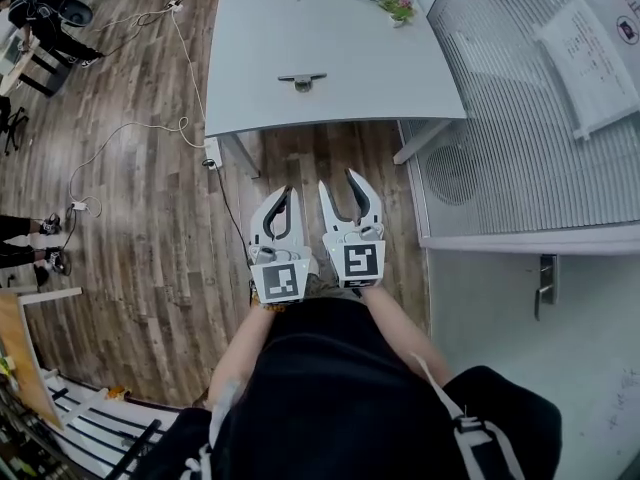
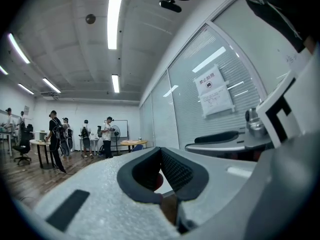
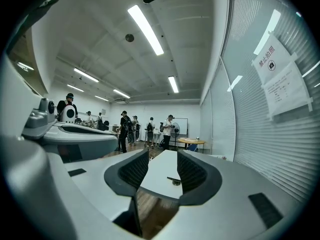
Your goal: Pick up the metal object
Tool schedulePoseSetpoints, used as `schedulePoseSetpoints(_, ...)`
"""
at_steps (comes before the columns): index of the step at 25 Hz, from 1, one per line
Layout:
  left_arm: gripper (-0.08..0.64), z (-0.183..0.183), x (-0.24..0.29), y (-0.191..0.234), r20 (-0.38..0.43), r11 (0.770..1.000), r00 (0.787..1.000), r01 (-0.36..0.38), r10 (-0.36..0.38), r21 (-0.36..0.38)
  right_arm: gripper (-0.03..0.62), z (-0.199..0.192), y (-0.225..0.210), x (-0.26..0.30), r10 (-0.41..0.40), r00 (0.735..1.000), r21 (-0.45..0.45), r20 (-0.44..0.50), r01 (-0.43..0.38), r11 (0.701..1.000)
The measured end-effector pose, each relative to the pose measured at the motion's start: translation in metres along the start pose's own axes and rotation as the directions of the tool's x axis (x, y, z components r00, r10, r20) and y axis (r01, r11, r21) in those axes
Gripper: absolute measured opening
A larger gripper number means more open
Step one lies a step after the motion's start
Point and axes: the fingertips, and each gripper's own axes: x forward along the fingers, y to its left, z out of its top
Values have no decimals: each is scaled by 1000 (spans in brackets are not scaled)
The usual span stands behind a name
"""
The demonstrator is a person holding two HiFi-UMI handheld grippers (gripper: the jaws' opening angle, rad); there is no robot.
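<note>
While the metal object (image 1: 302,80) lay untouched by the middle of the tabletop's (image 1: 300,18) near edge, I judged the pickup unstarted. My right gripper (image 1: 340,182) held its jaws apart and empty, my left gripper (image 1: 286,196) pinched on nothing, both well short. Reaching and grasping remained.

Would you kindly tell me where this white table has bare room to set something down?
The table is mostly bare: its whole left half and near right corner are free. Only the metal object, centre front, and the flower sprig at the far right corner take space.
</note>
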Motion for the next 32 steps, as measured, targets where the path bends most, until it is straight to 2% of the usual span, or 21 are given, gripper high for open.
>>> schedulePoseSetpoints(4, 10, 0, 16, 2, -10, 1000, 1000, -21, 21, 10, 170, -1, -11, 10, 16, 1000, 2, -7, -16, 1000)
schedulePoseSetpoints(11, 10, -6, 32, 4, -31, 1000, 1000, -6, 6, 27, 196, -12, -27, 32, 8, 1000, 2, -28, -8, 1000)
schedulePoseSetpoints(19, 11, -8, 71, 10, -33, 999, 999, 37, -36, 25, 229, -28, -50, 57, -31, 997, 16, -73, 32, 999)
schedulePoseSetpoints(25, 11, -7, 99, 15, -43, 996, 996, 81, -80, 28, 253, -29, -65, 83, -57, 994, -12, -98, 56, 998)
schedulePoseSetpoints(32, 10, -17, 127, 39, -41, 995, 995, 97, -95, 37, 290, -42, -70, 119, -73, 987, -16, -142, 71, 997)
